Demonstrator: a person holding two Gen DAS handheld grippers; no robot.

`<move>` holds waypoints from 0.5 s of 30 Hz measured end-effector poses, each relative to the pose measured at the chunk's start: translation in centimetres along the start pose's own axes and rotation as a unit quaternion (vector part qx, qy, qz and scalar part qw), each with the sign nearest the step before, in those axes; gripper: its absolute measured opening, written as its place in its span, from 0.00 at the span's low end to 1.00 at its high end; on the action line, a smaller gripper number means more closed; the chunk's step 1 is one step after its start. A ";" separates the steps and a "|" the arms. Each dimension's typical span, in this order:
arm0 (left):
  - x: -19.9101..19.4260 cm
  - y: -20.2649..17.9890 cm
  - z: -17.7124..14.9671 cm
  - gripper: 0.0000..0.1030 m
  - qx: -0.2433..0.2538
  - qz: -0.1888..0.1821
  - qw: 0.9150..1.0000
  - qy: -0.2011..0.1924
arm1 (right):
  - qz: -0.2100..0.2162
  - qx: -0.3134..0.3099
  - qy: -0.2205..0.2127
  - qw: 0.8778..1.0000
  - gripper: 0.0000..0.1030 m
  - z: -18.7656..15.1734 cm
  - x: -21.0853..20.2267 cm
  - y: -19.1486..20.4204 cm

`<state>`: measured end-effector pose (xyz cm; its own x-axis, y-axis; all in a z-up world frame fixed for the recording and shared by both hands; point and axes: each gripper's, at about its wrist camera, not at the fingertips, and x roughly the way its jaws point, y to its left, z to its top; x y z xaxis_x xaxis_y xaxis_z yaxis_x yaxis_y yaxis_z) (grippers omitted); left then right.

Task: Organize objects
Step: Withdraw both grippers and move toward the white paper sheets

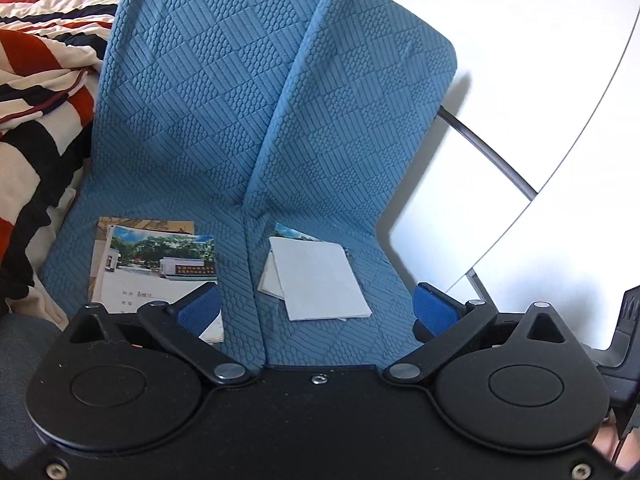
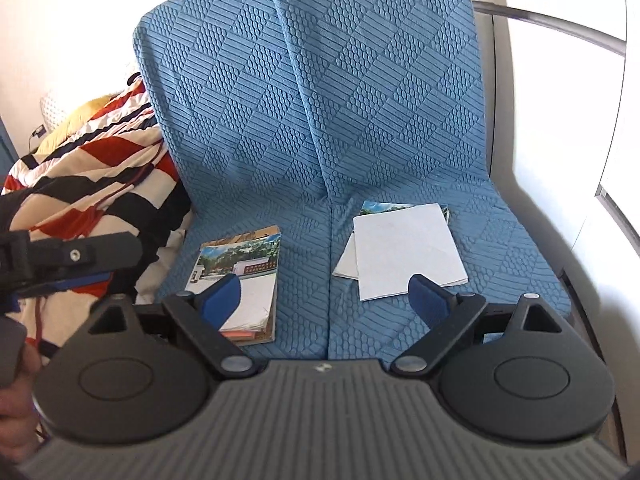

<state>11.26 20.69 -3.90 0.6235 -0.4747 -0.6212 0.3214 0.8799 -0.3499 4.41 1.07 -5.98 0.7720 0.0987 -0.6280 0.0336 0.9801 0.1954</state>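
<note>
While both wrist views look down on the blue quilted textured cushions (image 2: 360,120) propped against a white wall, only the right wrist view shows the left gripper (image 2: 60,268) from the side, at its left edge, with a hand (image 2: 16,412) below it. The left gripper (image 1: 318,312) has jaws spread wide, nothing between them; the right gripper (image 2: 326,300) likewise, empty. A stack of photo-cover booklets (image 2: 240,276) lies on the left cushion seat, its lower edge hidden behind a blue finger pad (image 2: 222,300). A pile of white paper sheets (image 2: 404,248) lies on the right seat, well apart from the stack. A red-black-white striped blanket (image 1: 40,100) is bunched left of the cushions.
</note>
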 end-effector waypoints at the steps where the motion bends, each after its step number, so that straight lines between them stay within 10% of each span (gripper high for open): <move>1: 0.0 -0.2 0.0 0.99 0.007 0.000 1.000 0.001 | -0.001 -0.001 0.000 1.000 0.89 -0.1 -0.1 -0.1; 15: 2.5 0.8 0.9 0.99 0.036 0.012 0.999 0.009 | -0.021 0.018 0.000 1.000 0.89 -0.9 0.8 -0.7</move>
<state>13.70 20.24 -5.07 0.6181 -0.4539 -0.6418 0.3580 0.8894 -0.2843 4.47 0.61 -7.30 0.7693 0.0574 -0.6363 0.0895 0.9765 0.1963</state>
